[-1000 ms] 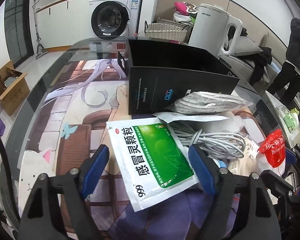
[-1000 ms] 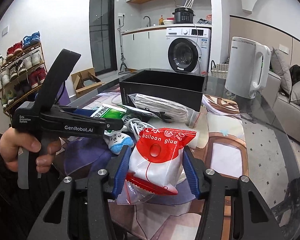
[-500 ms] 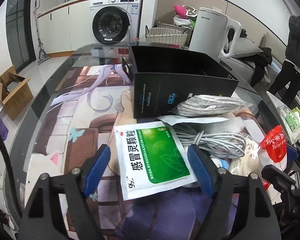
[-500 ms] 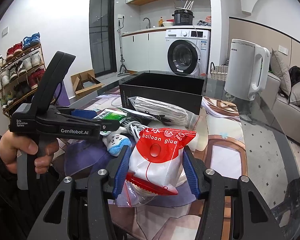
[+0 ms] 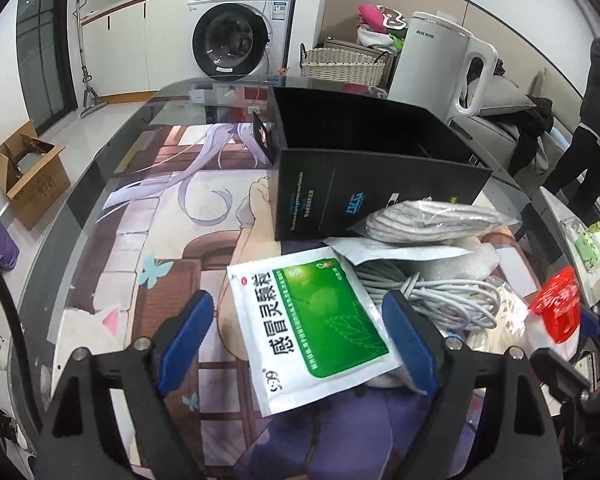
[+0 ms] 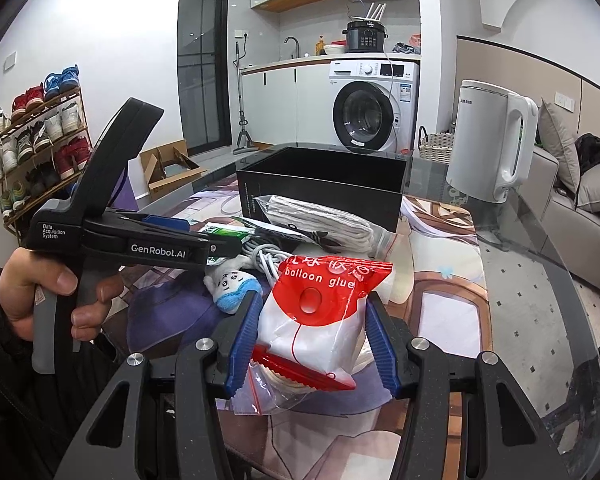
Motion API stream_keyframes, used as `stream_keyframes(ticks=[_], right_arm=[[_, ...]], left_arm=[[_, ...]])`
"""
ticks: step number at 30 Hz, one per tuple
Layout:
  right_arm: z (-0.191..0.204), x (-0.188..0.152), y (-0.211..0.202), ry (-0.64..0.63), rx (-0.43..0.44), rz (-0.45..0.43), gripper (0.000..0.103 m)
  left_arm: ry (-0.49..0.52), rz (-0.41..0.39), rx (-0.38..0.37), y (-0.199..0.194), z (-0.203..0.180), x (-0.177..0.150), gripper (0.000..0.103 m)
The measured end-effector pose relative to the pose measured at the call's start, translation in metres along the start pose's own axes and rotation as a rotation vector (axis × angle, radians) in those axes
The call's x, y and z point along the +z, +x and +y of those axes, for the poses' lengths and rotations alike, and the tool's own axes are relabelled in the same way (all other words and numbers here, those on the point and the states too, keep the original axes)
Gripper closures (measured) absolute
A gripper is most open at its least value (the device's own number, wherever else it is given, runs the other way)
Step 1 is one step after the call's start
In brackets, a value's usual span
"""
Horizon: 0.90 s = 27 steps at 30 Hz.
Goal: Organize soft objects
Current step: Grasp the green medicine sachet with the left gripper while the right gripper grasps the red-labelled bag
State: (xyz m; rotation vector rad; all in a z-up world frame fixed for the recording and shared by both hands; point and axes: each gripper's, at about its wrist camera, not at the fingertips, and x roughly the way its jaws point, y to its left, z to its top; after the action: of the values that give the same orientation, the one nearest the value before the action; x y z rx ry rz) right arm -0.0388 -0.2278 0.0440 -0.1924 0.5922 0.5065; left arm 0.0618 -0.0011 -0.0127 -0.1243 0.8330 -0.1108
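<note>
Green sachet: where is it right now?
Left wrist view: the green sachet lies between the opening left gripper, just left of the cable coil.

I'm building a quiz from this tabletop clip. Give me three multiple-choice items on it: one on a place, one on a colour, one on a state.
1. Where does the green-and-white sachet lie?
A. in the black box
B. on the table, between the left gripper's opening jaws
C. under the kettle

2. What colour is the top of the balloon glue bag?
A. red
B. yellow
C. black

3. How does the right gripper stand?
A. wide open, with nothing between its jaws
B. out of view
C. closed on the balloon glue bag

Answers:
1 B: it lies flat in front of the black box, with the left gripper straddling it.
2 A: a red header over white.
3 C: both blue pads press on its sides.
</note>
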Motion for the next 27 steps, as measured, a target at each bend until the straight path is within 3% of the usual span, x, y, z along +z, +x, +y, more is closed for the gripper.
stream_keyframes(ticks=[4,8,11,13,17,21,27], right_arm=[[0.0,0.001,0.0,0.001,-0.003,0.0,0.051],[0.0,0.0,0.0,0.0,0.0,-0.002,0.051],[0.0,0.0,0.001,0.0,-0.002,0.0,0.051],[0.0,0.0,0.001,0.0,0.0,-0.001,0.051],[-0.001,0.0,0.001,0.001,-0.002,-0.005,0.051],[-0.001,0.001,0.0,0.001,-0.005,-0.01,0.051],[-0.002,0.002,-0.003,0.005,-0.013,-0.033,0.051]], left_arm=[[-0.001,-0.011,-0.002,0.001,0.001,0.002,0.003],[-0.014,0.026,0.022,0.011,0.005,0.0,0.002],[-0.035,0.03,-0.005,0.011,0.01,-0.002,0.003],[-0.039,0.029,-0.025,0.01,0.01,-0.003,0.008],[-0.033,0.032,-0.089,0.009,0.008,-0.005,0.031],[0.022,0.001,-0.086,0.0,0.001,-0.008,0.047],[0.027,-0.02,-0.079,-0.01,0.005,-0.011,0.056]])
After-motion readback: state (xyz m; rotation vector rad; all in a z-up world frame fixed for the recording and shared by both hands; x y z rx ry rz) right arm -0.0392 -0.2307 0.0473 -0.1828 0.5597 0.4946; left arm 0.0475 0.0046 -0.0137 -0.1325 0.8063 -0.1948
